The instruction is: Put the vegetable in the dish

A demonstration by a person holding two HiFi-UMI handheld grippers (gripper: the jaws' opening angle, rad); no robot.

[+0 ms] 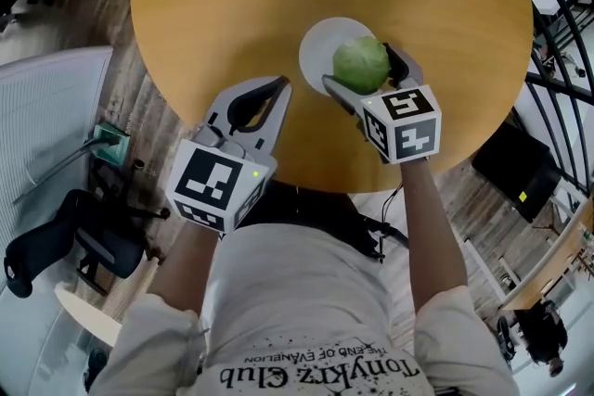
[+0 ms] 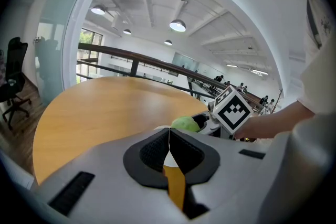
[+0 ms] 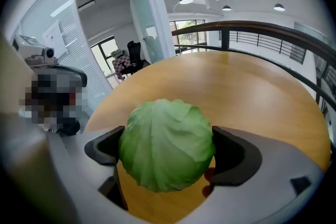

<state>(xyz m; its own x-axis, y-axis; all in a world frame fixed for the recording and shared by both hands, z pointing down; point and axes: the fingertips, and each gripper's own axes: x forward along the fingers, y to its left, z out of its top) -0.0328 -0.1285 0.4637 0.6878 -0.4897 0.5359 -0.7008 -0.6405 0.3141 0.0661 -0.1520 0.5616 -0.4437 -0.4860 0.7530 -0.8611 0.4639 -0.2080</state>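
Note:
A round green cabbage [image 1: 360, 63] is clamped between the jaws of my right gripper [image 1: 367, 70], and it hangs over the near part of a white dish [image 1: 320, 42] on the round wooden table. In the right gripper view the cabbage [image 3: 167, 144] fills the gap between the two jaws. My left gripper [image 1: 282, 84] hovers over the table's near edge, left of the dish, with its jaws shut and nothing between them. From the left gripper view the cabbage [image 2: 185, 124] and the right gripper's marker cube [image 2: 232, 109] show beyond the closed jaw tips [image 2: 169, 130].
The round wooden table [image 1: 232, 5] has bare top around the dish. A black office chair [image 1: 65, 246] and a grey partition [image 1: 46, 125] stand on the floor at the left. A dark railing [image 1: 557, 23] runs at the right.

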